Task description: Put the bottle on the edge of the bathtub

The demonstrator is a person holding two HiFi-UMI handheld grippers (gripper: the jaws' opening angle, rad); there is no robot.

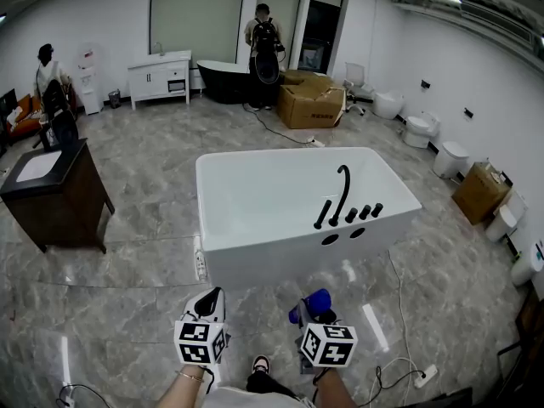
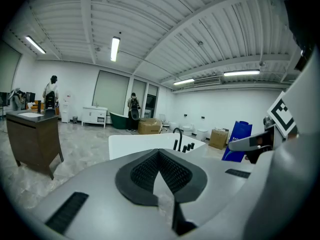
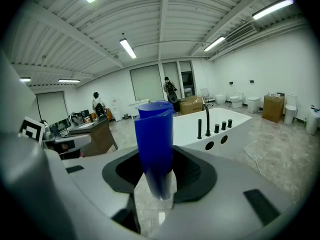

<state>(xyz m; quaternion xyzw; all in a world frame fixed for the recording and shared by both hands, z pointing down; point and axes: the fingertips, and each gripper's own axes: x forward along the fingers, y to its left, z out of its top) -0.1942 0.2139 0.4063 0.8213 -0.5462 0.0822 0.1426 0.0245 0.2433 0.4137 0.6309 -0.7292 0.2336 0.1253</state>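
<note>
Showroom, grey marble floor [image 1: 127, 287], white tub [image 1: 255, 245] mid-room, black faucet [image 1: 342, 192] on its right rim. Right gripper [image 3: 159, 181] is just short of the tub's near side, jaws pinching the blue bottle [image 3: 155, 144]. The bottle is upright, off the floor and not yet on the tub edge. Left gripper [image 2: 159, 153] is beside it, also short of the tub, jaws pressed together on nothing. Dark cabinet [image 1: 55, 194] left of tub. Cardboard box [image 1: 310, 100] and a person [image 1: 263, 53] are beyond the tub.
</note>
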